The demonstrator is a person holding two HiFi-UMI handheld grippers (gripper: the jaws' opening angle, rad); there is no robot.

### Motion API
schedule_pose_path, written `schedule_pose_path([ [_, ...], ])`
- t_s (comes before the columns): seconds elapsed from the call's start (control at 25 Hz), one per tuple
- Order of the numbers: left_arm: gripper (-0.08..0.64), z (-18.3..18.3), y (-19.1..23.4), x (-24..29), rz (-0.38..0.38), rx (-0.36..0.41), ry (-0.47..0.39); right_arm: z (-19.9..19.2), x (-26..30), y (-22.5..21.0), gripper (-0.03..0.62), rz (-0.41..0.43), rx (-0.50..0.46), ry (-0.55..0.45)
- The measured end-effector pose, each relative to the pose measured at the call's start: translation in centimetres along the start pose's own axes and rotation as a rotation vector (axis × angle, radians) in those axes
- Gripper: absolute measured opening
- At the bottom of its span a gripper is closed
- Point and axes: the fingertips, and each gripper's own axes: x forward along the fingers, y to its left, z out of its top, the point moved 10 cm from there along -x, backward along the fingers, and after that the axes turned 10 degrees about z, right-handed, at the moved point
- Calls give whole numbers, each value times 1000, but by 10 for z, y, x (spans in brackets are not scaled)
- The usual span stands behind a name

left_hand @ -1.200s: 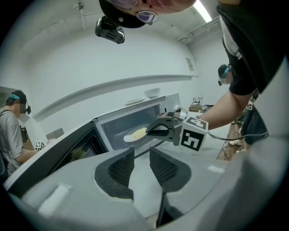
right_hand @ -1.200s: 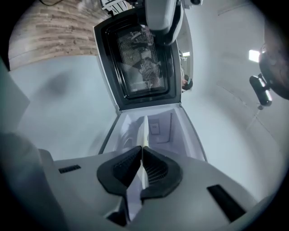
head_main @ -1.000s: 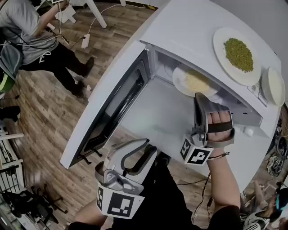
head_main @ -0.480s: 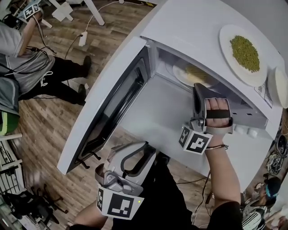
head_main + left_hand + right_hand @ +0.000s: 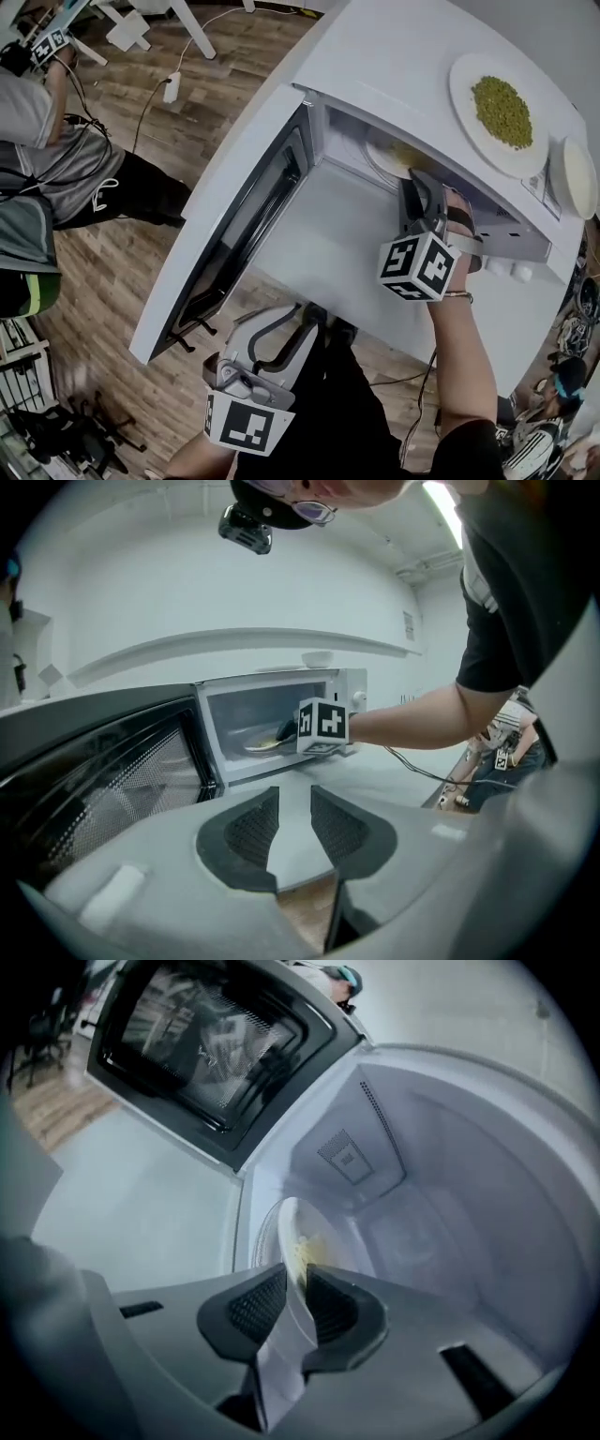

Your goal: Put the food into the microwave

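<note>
The white microwave (image 5: 375, 66) stands on the white tabletop (image 5: 319, 234) with its dark-windowed door (image 5: 234, 234) swung fully open to the left. The round white plate with yellow food (image 5: 389, 155) is already inside the cavity, towards the back.

The right gripper (image 5: 419, 187) reaches into the cavity. In the right gripper view its fingers (image 5: 258, 1302) are opening, and the near rim of the plate (image 5: 291, 1232) stands between them. I cannot tell if the pads touch the rim at this moment.

The left gripper (image 5: 300, 319) hangs low in front of the tabletop, well apart from the microwave. Its fingers (image 5: 253, 827) are apart and nothing is between them.

On top of the microwave lies a large white plate (image 5: 464, 84) with green peas (image 5: 502, 111). A second white plate (image 5: 577, 178) lies just beside it at the right edge. At the left, another person (image 5: 56, 141) is on the wooden floor (image 5: 112, 281).
</note>
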Motion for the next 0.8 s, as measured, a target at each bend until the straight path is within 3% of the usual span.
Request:
schedule_pose_path([
  [0.08,110,-2,-4,-19,-20,-47,37,2,-6,0,83,86,21,40],
  [0.16,110,-2,-5,-34,-43,-69,58,4,-7,-1,95,125,-36,104],
  [0.24,110,4,-1,-46,-47,-72,51,7,-10,0,120,162,-76,152],
  [0.32,110,14,3,-61,-37,-73,34,12,-26,6,150,223,-45,149],
  [0.6,110,51,11,-105,-26,-80,-63,29,-144,62,142,395,236,-59],
  [0.72,110,69,10,-117,-79,-83,-121,32,-206,83,136,474,320,-161],
  [0.8,109,79,7,-118,-129,-86,-150,29,-243,87,127,472,349,-202],
])
